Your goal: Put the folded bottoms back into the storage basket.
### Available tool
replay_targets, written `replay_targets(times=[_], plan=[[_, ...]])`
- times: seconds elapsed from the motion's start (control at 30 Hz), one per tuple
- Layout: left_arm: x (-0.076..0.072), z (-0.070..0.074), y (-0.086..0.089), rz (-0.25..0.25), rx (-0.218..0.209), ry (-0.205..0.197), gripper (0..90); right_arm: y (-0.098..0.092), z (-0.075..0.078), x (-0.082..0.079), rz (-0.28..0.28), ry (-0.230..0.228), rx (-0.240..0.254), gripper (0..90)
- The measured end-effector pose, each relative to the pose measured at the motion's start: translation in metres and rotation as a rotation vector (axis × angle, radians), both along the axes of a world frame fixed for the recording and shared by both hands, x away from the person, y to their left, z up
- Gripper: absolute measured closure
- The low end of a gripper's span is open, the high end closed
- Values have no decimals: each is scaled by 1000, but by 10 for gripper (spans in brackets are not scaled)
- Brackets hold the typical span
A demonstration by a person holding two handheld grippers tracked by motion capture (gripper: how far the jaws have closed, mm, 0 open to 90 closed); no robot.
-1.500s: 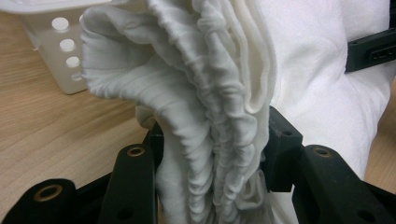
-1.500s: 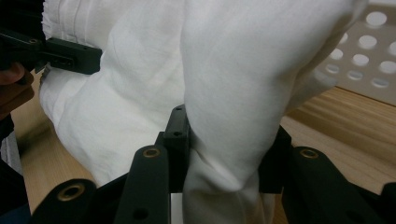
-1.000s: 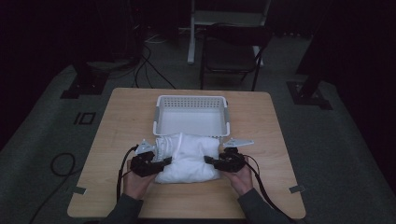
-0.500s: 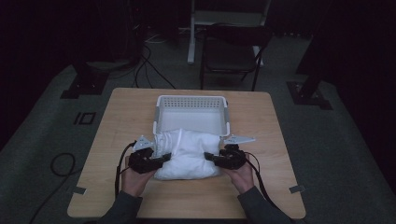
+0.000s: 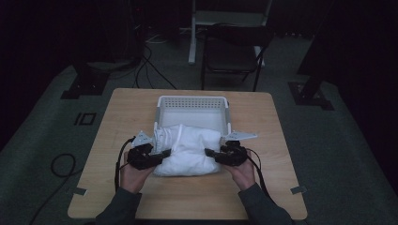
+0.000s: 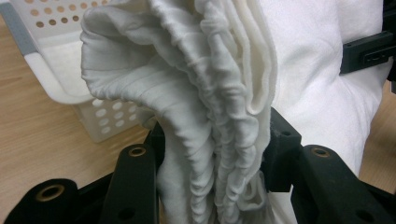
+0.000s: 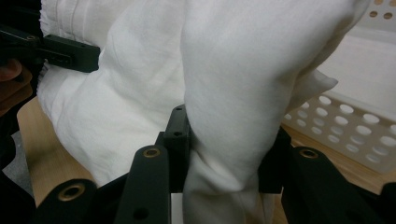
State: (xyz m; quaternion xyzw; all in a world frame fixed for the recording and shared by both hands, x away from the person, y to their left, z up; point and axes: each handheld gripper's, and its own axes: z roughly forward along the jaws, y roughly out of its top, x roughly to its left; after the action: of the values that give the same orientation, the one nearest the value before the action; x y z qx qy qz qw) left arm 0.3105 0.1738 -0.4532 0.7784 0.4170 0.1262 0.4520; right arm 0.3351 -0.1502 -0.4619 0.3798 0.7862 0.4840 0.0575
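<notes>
A folded white cloth bundle (image 5: 189,149) lies on the wooden table just in front of a white perforated basket (image 5: 192,101), its far edge resting against the basket's front rim. My left gripper (image 5: 162,155) is shut on the bundle's left end, where gathered ribbed folds (image 6: 212,140) are bunched between the jaws. At the right end my right gripper (image 5: 210,153) is shut on a thick fold of the cloth (image 7: 224,140). The left gripper's jaw (image 7: 65,52) shows across the bundle in the right gripper view.
The basket wall (image 6: 100,121) stands close behind the left grip, and the same basket (image 7: 355,140) lies beside the right grip. Bare tabletop (image 5: 197,197) spreads in front of the hands. A chair (image 5: 232,51) and cables stand on the floor beyond the table.
The two grippers have carried the bundle a little farther from the person, toward the basket; both grips stay as they were.
</notes>
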Motion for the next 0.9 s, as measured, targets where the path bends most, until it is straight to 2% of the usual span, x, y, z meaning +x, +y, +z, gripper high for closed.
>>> replay_targets(times=[0.5, 0.9], plan=[[6, 15, -1, 6, -6, -36, 570, -1, 15, 6, -13, -31, 6, 643], [16, 24, 2, 13, -23, -50, 570, 1, 27, 15, -18, -51, 9, 644]])
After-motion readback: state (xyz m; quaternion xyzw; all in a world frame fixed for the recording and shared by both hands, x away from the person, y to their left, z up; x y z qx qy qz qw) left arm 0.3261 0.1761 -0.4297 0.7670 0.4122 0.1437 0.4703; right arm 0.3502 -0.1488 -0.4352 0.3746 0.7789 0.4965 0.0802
